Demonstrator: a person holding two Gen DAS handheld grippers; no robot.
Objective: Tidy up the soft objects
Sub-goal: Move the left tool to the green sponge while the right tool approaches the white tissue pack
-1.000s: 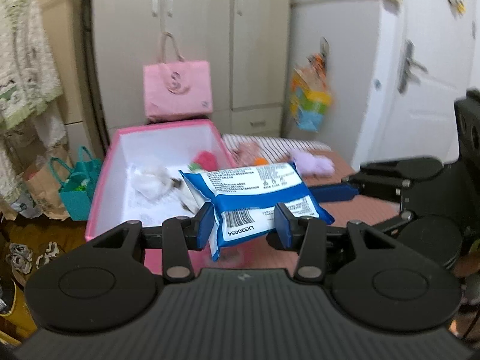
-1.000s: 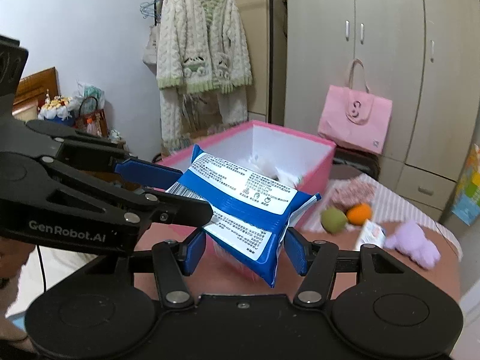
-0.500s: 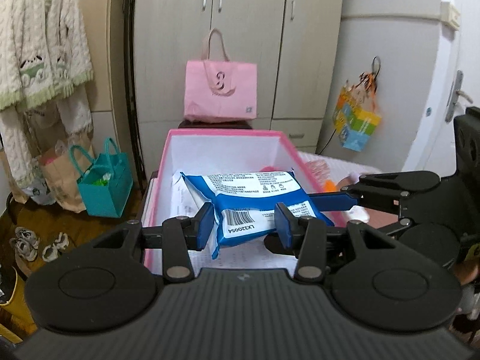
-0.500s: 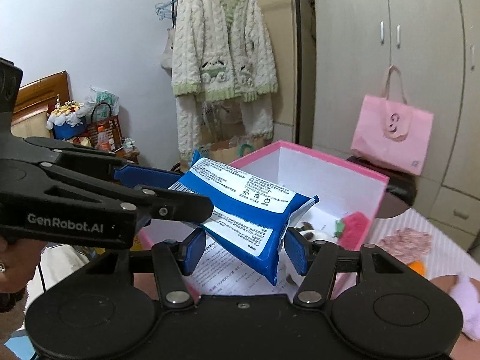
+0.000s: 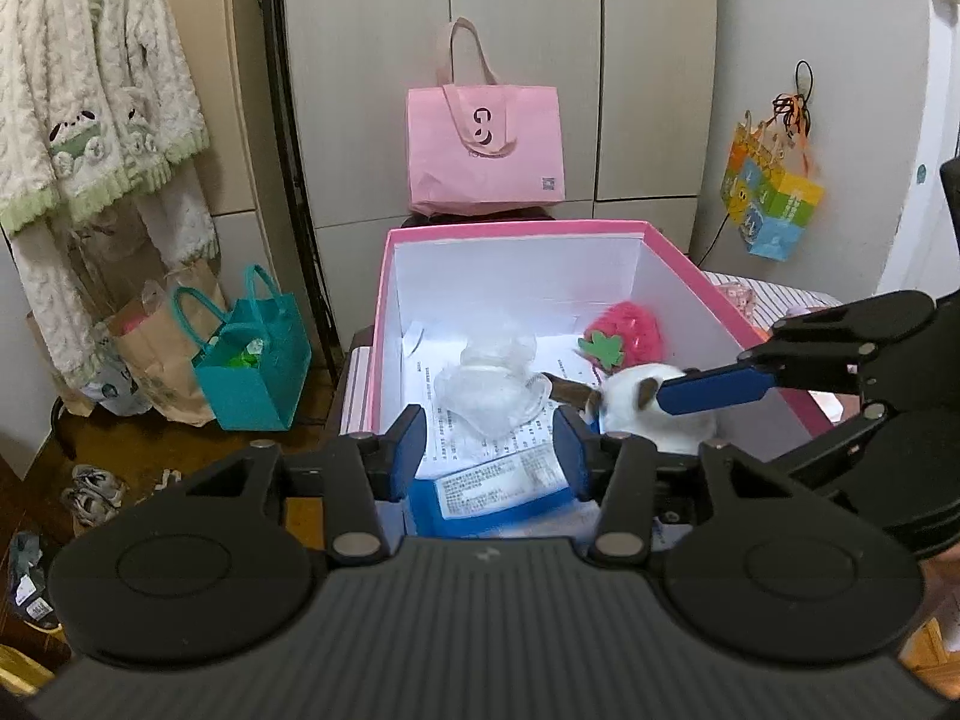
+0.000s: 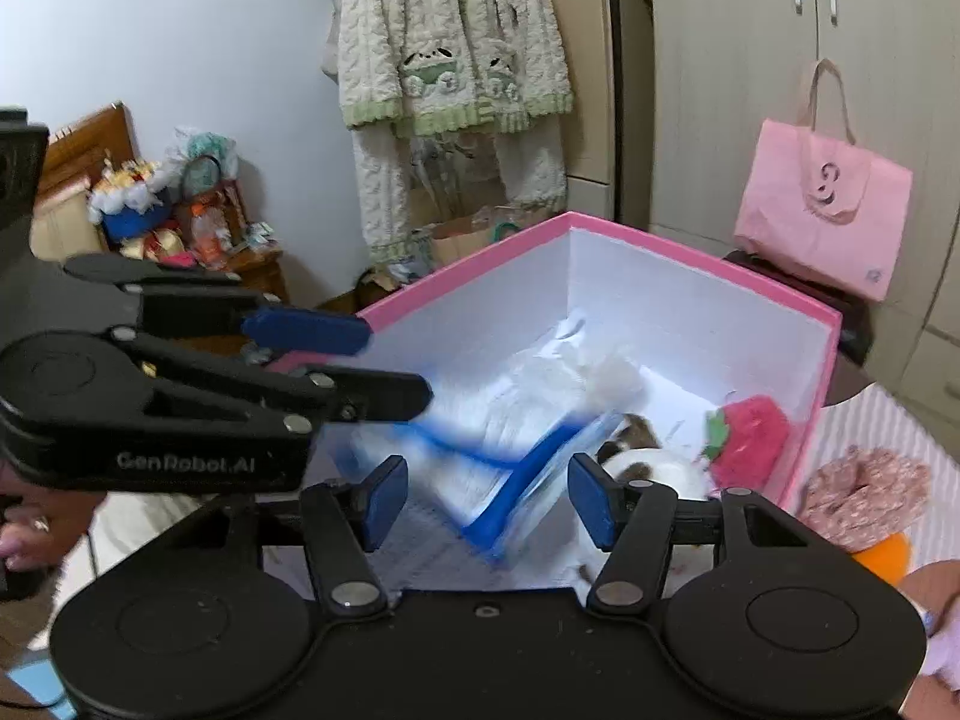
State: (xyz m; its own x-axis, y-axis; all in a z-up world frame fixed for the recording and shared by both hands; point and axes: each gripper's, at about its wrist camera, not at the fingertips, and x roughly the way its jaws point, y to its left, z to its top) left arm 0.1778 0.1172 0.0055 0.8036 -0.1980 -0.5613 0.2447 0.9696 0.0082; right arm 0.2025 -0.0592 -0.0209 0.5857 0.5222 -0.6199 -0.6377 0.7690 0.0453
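Blue-and-white pack (image 5: 498, 495) lies low in the left wrist view, at the near end of the pink box (image 5: 510, 232), below and between the spread jaws of the left gripper (image 5: 489, 450), which have just been opening and touch nothing. Further up in the box sit a crumpled clear bag (image 5: 489, 381), a red strawberry plush (image 5: 624, 336) and a white-and-brown plush (image 5: 636, 393); the right gripper (image 5: 714, 390) reaches in from the right edge. In the right wrist view the pack (image 6: 528, 480) is a blurred streak at centre, tilted inside the box (image 6: 690, 252), free between the right gripper (image 6: 489, 501) jaws, which stand apart. The left gripper (image 6: 336, 360) enters from the left, open
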